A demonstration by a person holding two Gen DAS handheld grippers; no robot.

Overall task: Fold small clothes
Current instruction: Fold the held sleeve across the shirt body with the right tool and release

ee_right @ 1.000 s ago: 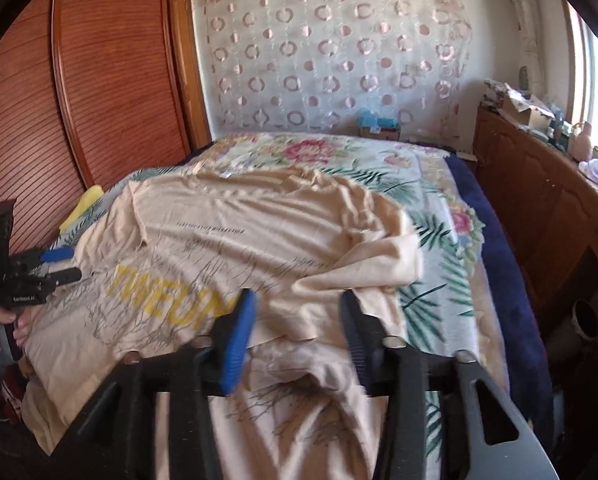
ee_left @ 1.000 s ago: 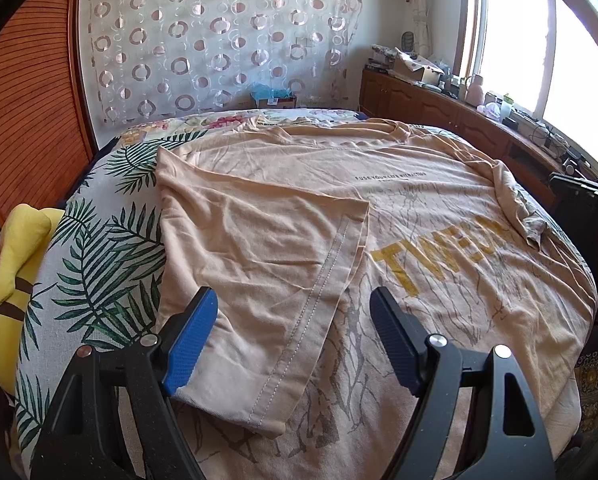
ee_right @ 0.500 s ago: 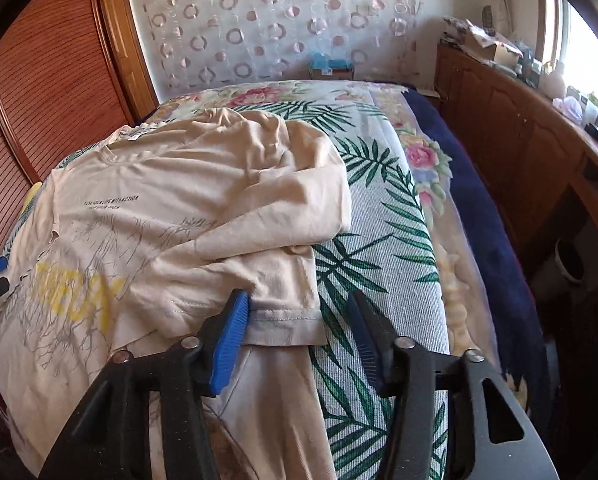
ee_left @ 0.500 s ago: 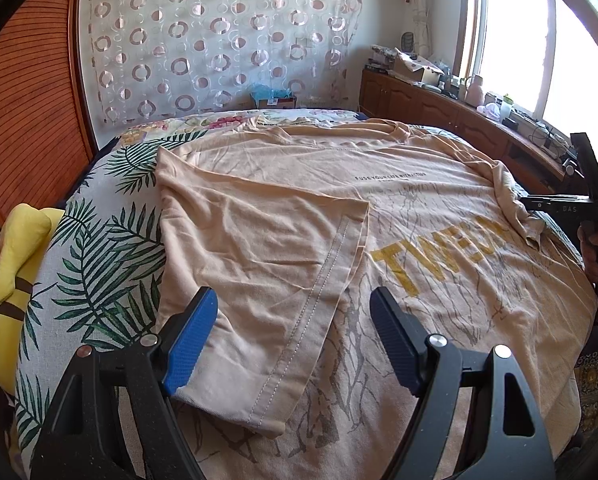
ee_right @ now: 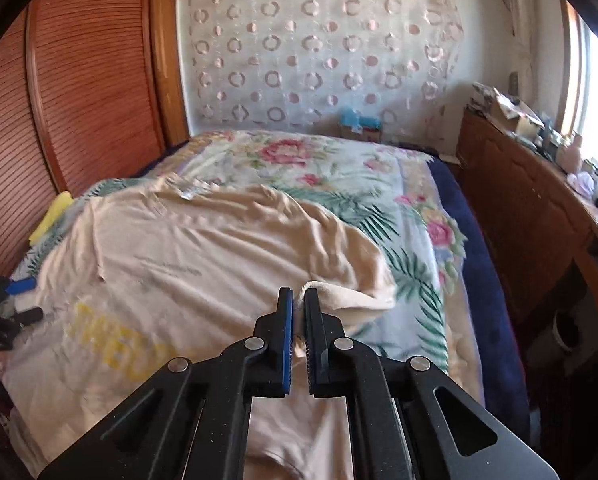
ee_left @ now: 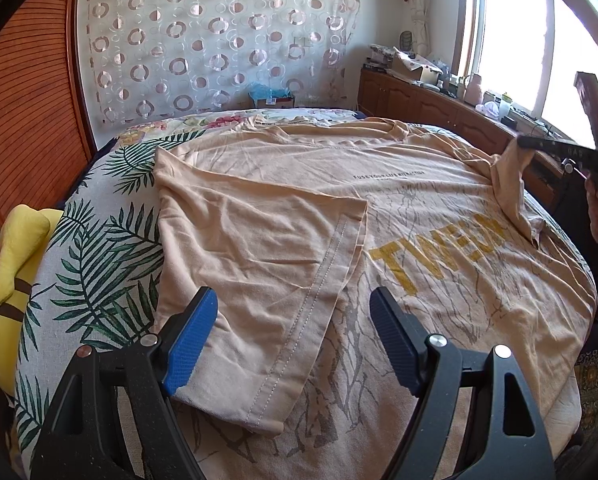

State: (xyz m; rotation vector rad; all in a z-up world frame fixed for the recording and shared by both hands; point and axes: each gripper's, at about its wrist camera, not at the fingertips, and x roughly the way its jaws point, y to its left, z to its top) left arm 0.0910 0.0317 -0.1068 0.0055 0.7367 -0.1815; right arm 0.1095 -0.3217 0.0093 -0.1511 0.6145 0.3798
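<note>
A beige T-shirt [ee_left: 379,208] with yellow letters lies spread on the bed, its left sleeve [ee_left: 259,248] folded in over the body. My left gripper [ee_left: 293,336] is open and empty, low over that folded sleeve's hem. My right gripper [ee_right: 298,308] is shut on the shirt's right sleeve [ee_right: 339,296] and holds it lifted off the bed; it shows in the left wrist view [ee_left: 539,144] at the far right with the sleeve hanging from it. The shirt [ee_right: 203,256] fills the middle of the right wrist view.
The bed has a palm-leaf and flower cover [ee_left: 99,248]. A yellow cushion [ee_left: 15,248] lies at its left edge. A wooden sliding door [ee_right: 79,92] is to the left. A wooden cabinet [ee_right: 531,208] with clutter runs along the right under the window.
My right gripper has closed on the right sleeve and lifted it up from the bed. My left gripper has stayed still and open.
</note>
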